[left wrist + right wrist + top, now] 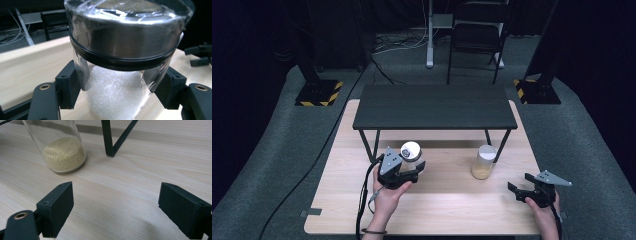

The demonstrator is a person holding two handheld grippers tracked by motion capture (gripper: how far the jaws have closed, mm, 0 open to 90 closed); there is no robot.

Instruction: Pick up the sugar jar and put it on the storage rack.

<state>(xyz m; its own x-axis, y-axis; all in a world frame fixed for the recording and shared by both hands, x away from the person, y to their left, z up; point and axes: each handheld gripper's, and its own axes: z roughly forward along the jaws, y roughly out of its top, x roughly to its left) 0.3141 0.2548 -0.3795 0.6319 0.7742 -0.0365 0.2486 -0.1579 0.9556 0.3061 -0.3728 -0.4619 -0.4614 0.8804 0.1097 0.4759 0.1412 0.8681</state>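
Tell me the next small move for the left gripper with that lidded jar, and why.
Probably lift the jar straight up a little. The left gripper already has both pads against the glass just under the metal lid, and the jar leans in the high view, so a steady upright lift seems safest. The right gripper is open over the wooden table, apart from the other jar, and can wait.

Clear glossy jar [117, 100] — brushed metal lid [125, 37] — matt pale wood table [432, 210].
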